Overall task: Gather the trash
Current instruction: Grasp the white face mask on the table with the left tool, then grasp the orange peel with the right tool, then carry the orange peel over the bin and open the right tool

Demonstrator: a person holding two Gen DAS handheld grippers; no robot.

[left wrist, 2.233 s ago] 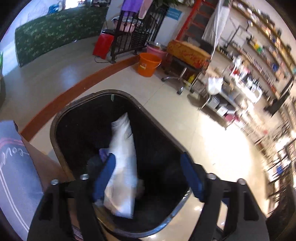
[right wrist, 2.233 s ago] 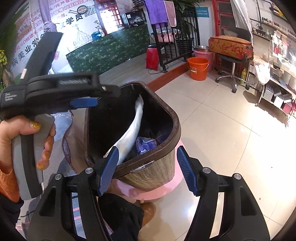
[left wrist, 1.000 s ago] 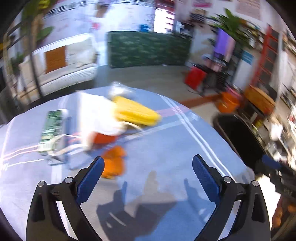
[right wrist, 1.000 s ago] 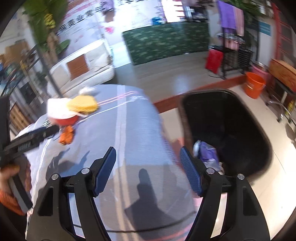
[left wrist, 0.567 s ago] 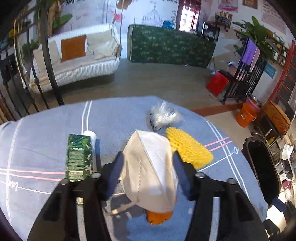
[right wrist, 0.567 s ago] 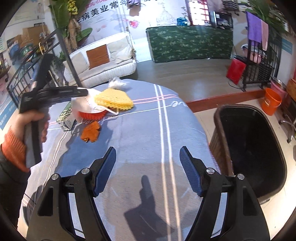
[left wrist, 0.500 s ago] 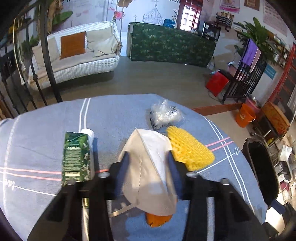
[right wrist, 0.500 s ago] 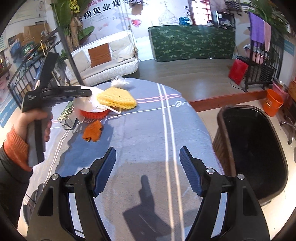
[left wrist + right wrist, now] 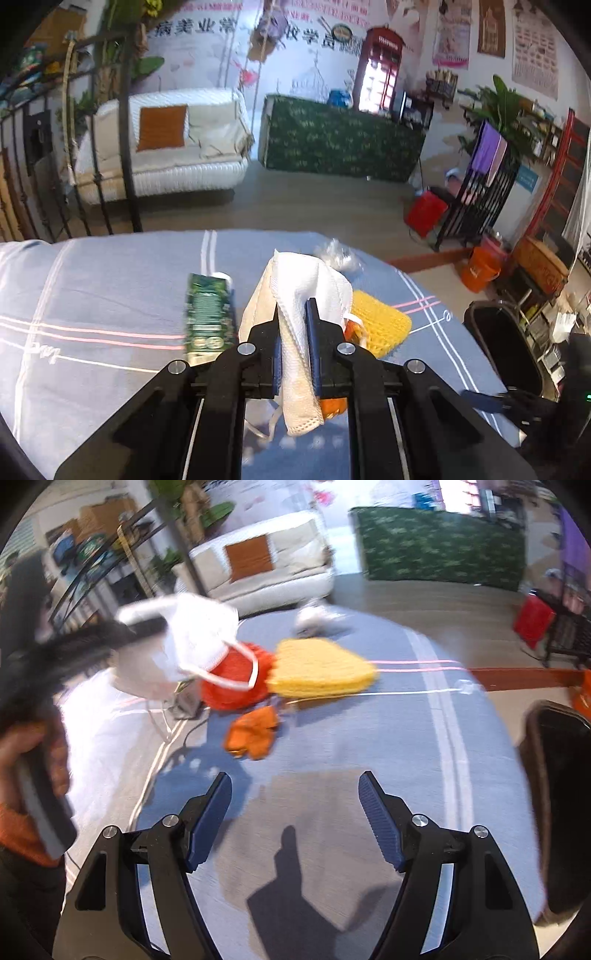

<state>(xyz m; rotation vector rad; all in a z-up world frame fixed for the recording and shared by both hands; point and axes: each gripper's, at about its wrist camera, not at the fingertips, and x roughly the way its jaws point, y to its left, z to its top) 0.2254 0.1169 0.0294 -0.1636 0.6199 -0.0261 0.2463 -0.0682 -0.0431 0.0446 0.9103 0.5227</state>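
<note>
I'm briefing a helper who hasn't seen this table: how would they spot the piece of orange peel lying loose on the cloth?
Start at the blue striped tablecloth. Near its far side lie a yellow foam net and a red-orange foam net. The orange peel lies just in front of these, flat, ragged and small, on its own, unlike the puffy meshed nets behind it.

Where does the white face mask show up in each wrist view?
Left wrist view: the white face mask sits at centre, pinched between the left gripper's fingers.
Right wrist view: it hangs at upper left, blurred, lifted above the table.
Shared landmark: the yellow foam net beside it.
</note>
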